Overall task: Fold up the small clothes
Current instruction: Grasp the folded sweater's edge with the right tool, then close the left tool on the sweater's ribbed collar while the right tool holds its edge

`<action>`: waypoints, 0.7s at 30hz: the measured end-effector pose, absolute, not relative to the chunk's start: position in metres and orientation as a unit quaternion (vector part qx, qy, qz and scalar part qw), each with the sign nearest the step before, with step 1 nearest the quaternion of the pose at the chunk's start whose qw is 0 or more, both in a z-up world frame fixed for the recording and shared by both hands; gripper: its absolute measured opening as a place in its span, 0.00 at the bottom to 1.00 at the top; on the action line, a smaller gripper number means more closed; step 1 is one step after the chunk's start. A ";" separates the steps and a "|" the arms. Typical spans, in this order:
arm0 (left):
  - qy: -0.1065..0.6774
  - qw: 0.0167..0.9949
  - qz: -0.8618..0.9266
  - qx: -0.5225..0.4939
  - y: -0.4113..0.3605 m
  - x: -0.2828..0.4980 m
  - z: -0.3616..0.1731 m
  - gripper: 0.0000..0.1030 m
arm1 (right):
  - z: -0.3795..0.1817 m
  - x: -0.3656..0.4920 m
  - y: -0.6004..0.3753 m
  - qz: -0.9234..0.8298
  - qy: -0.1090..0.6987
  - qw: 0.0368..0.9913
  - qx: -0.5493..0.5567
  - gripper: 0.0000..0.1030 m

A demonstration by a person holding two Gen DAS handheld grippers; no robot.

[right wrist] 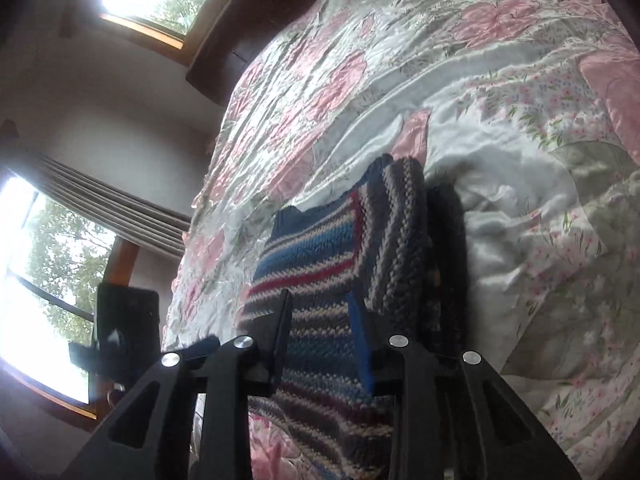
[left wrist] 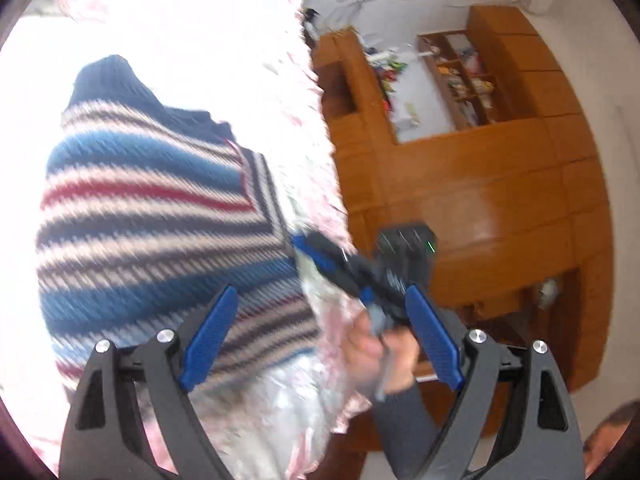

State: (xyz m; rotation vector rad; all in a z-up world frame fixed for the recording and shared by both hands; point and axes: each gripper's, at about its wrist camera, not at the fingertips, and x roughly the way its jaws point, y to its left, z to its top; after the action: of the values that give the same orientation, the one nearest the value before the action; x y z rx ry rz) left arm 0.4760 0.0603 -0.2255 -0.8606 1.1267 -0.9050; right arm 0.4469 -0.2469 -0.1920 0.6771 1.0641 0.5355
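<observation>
Left wrist view: the left gripper hangs with its blue fingers spread wide and empty above a striped knit sweater lying on a pink floral bedspread; the right gripper, held in a hand, reaches the sweater's edge. Right wrist view: the right gripper has its fingers parted, the sweater lying between them on the bedspread; whether they pinch the knit I cannot tell.
</observation>
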 end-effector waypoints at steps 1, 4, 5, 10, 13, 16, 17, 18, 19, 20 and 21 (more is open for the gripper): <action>0.514 0.669 -0.389 -0.369 0.058 0.485 -0.233 0.81 | -0.203 0.447 -0.249 0.233 0.503 0.772 0.310 0.19; 0.560 0.649 -0.362 -0.367 0.049 0.505 -0.263 0.71 | -0.232 0.449 -0.263 0.202 0.522 0.767 0.312 0.00; 0.568 0.644 -0.359 -0.367 0.046 0.508 -0.268 0.70 | -0.238 0.448 -0.268 0.200 0.523 0.763 0.325 0.00; 0.544 0.656 -0.385 -0.354 0.043 0.506 -0.231 0.80 | -0.199 0.426 -0.270 0.224 0.487 0.775 0.334 0.05; 0.531 0.669 -0.388 -0.348 0.044 0.509 -0.226 0.82 | -0.194 0.411 -0.258 0.246 0.493 0.770 0.323 0.05; 0.576 0.648 -0.354 -0.350 0.037 0.524 -0.252 0.79 | -0.221 0.412 -0.259 0.212 0.522 0.768 0.304 0.00; 0.586 0.645 -0.346 -0.347 0.034 0.525 -0.262 0.76 | -0.229 0.412 -0.266 0.206 0.522 0.764 0.317 0.00; 0.591 0.647 -0.342 -0.340 0.030 0.527 -0.266 0.73 | -0.235 0.412 -0.272 0.207 0.523 0.756 0.336 0.00; 0.590 0.652 -0.340 -0.335 0.028 0.528 -0.267 0.73 | -0.236 0.411 -0.274 0.207 0.523 0.756 0.337 0.00; 0.589 0.653 -0.338 -0.335 0.027 0.529 -0.265 0.74 | -0.233 0.409 -0.276 0.203 0.521 0.759 0.334 0.00; 0.586 0.652 -0.340 -0.340 0.028 0.528 -0.261 0.76 | -0.228 0.406 -0.276 0.201 0.520 0.760 0.333 0.00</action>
State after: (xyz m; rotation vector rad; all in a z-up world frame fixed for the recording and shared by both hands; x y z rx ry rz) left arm 0.5284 0.0277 -0.2605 -0.7714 1.3301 -0.7719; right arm 0.4062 -0.2761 -0.2276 0.7253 1.1327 0.4382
